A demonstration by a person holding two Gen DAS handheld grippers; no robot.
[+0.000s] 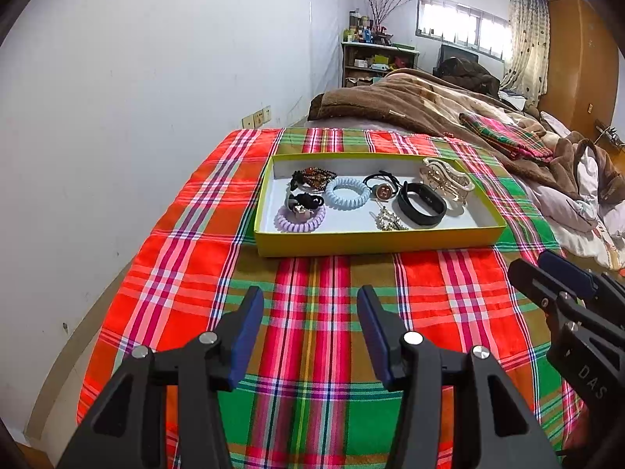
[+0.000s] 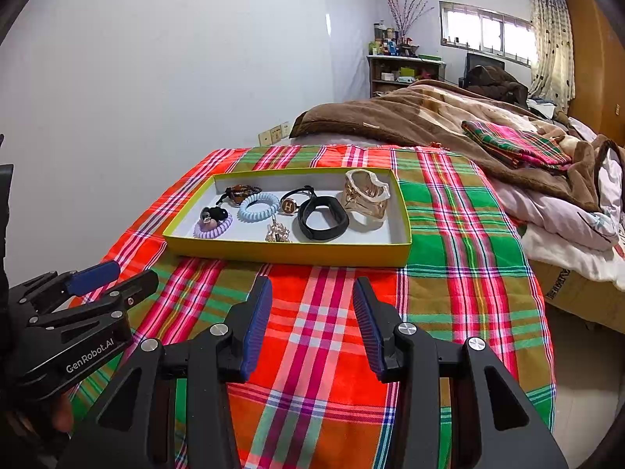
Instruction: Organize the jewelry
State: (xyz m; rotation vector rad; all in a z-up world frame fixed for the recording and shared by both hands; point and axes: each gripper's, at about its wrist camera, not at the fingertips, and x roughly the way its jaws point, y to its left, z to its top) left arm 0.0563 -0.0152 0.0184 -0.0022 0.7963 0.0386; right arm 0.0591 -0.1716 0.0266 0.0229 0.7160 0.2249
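Left gripper (image 1: 310,301) and right gripper (image 2: 312,293) are hovering with fingers apart, holding nothing.
Beyond them, a yellow tray (image 1: 375,239) is sitting on the plaid cloth (image 1: 312,332), holding hair ties, a black band (image 1: 421,203) and a gold clip (image 1: 445,180).

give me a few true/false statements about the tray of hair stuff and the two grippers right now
1. Both the left gripper and the right gripper have open jaws holding nothing. True.
2. The black band lies on the plaid cloth outside the yellow tray. False: it lies inside the tray.
3. The blue coil hair tie sits inside the tray. True.
4. The gold hair claw is at the same end as the purple coil hair tie. False: they are at opposite ends.
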